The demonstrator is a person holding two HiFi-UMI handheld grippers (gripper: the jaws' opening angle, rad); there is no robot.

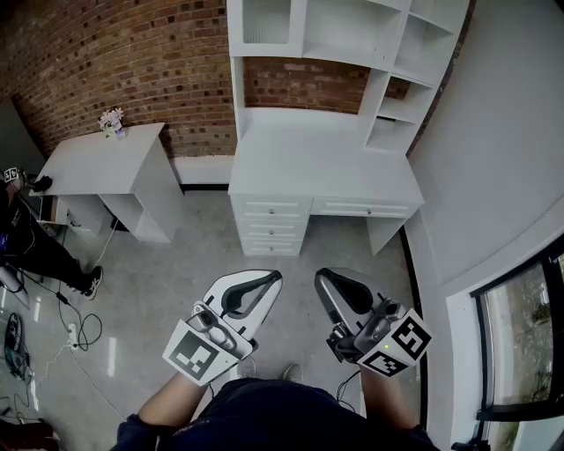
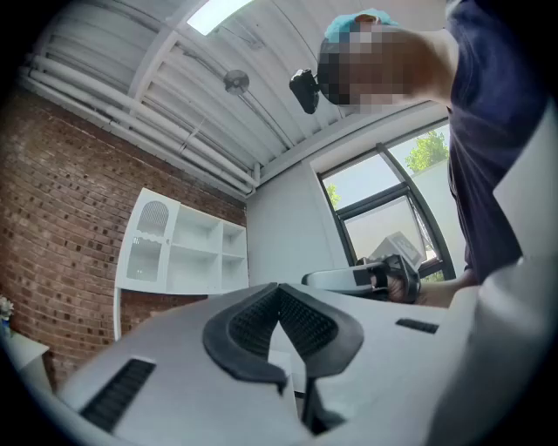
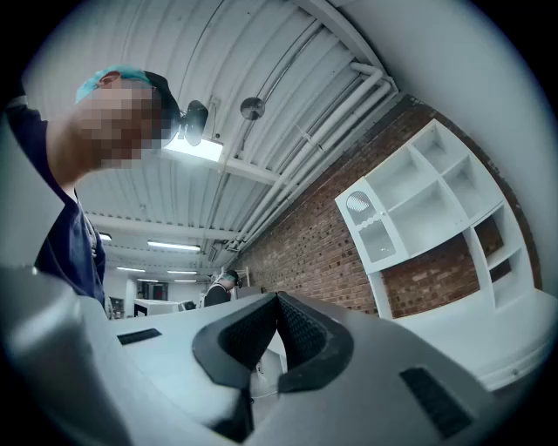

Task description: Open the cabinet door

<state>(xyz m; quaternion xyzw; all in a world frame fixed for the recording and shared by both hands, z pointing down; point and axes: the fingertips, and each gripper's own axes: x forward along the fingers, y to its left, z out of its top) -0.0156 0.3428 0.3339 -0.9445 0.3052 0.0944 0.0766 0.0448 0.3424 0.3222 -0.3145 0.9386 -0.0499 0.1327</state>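
Item: cabinet door [image 1: 266, 19], white-framed with a pale panel, arched at the top as the left gripper view showed it; it appeared shut, flush in its frame. Location: upper left corner of the white hutch [image 1: 388, 53], which stood on the back edge of the desk [image 1: 317, 167] against the brick wall [image 1: 106, 53]; open shelves [image 1: 352, 26] filled the hutch to the door's right. Long axis: upright. The handle and the hinge side could not be made out. Left gripper [image 1: 270, 280]: jaws pressed together with nothing between them, held low over the floor [image 1: 176, 264] close to the person's body and aimed slightly upward. Right gripper [image 1: 324, 278]: jaws likewise pressed together and empty, just beside the left one and at much the same tilt. Bearing: the door lay well apart from both grippers, ahead of them and higher, beyond the front edge of the desk and across its whole top. It stood roughly in line with the left gripper and off to the left of the right one, so the left hand was judged marginally the nearer. Judgement: the task had not yet begun. The approach would call for a long reach forward and up, with the jaws parted before they met the door's edge or its pull
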